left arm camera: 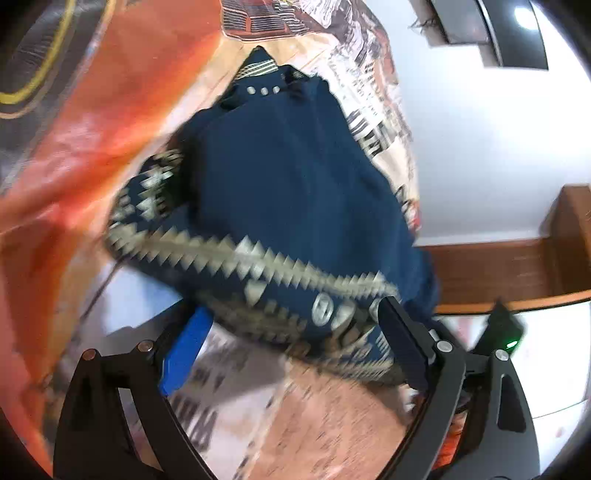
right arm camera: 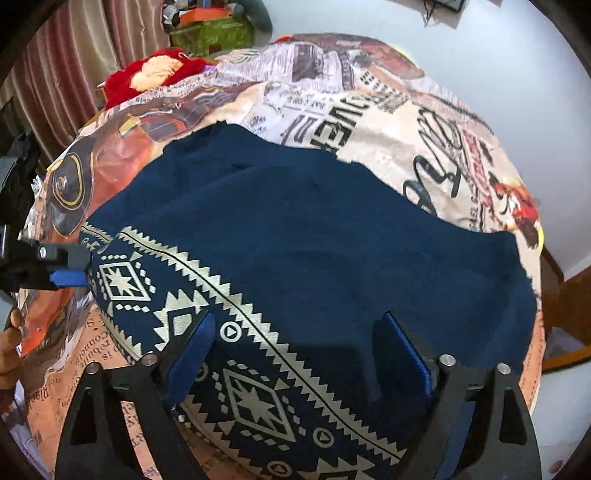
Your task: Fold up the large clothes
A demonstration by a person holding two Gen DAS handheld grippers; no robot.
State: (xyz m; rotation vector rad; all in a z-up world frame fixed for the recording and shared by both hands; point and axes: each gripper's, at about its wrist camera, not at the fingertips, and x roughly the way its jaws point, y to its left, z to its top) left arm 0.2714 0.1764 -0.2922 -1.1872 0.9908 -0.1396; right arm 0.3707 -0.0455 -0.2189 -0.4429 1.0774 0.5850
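Right wrist view: the navy patterned garment (right arm camera: 314,240) is spread on the bed's printed bedsheet (right arm camera: 406,122), with the right gripper (right arm camera: 295,350) held wide open over its patterned hem. The left gripper (right arm camera: 70,271) is seen at the garment's left edge; whether cloth is pinched cannot be told. In the left wrist view its fingers (left arm camera: 402,339) are spread wide. Both hem corners should be gripped evenly before folding.

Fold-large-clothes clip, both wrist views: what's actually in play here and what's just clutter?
In play:
- navy blue garment with cream geometric print
- left gripper, jaws open
- right gripper, jaws open over the printed band

Clutter:
- newspaper-print bedsheet under the garment
- red fluffy item, far edge of the bed
- green box, behind the bed
- striped curtain
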